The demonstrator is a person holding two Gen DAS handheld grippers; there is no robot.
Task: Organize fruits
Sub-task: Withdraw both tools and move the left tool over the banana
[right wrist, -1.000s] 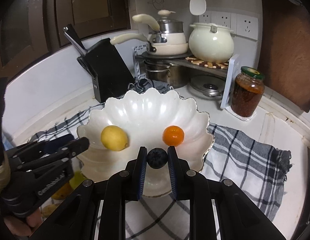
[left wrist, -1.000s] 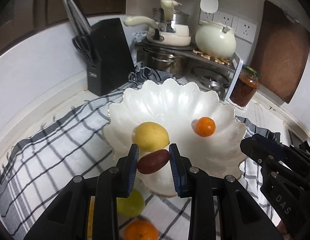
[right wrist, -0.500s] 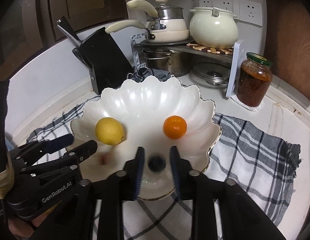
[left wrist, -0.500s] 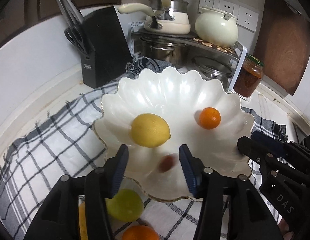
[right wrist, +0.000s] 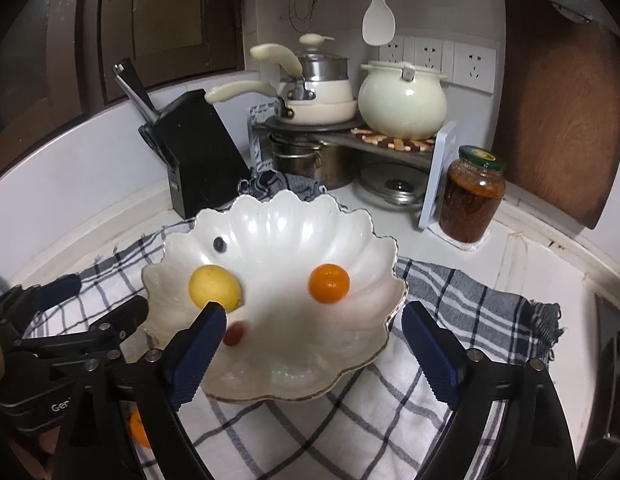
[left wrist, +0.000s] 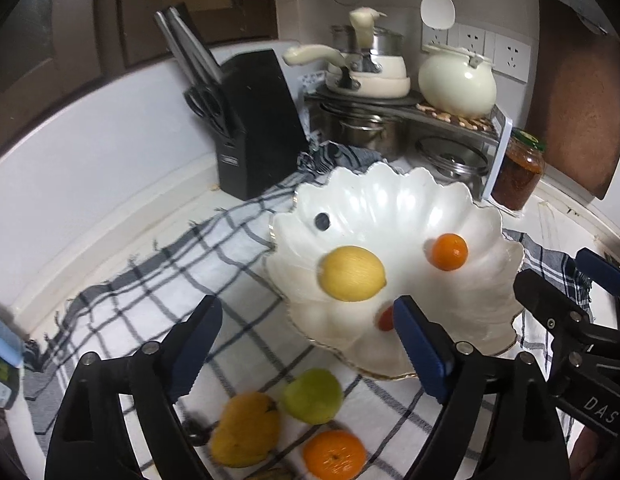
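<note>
A checked cloth [left wrist: 158, 304] covers the counter, and a white scalloped bowl [right wrist: 278, 224] sits on it, in front of a black knife block [right wrist: 202, 160] and a rack of pots [right wrist: 322, 92] in the corner. A brown cutting board [right wrist: 562, 104] leans against the wall on the right, with a jar [right wrist: 472, 196] of dark red preserve near it.

The left gripper [left wrist: 306, 340] hangs over the near left rim of the bowl. Its jaws have just been opening and now stand wide, with nothing between them. The right gripper [right wrist: 314, 348] hangs over the near rim as well. Its jaws have also just been opening and stand wide and empty.

Inside the bowl, a lemon [right wrist: 214, 286] lies on the left and a small orange [right wrist: 329, 283] on the right, well apart. A blurred red date [right wrist: 234, 334] lies near the front of the bowl, just below the lemon. A dark blueberry [right wrist: 219, 244] sits on the far left wall of the bowl, above the lemon.

On the cloth outside the bowl, seen from the left wrist, a yellow fruit [left wrist: 246, 428], a green fruit [left wrist: 312, 396] and another orange [left wrist: 334, 456] lie close together.
</note>
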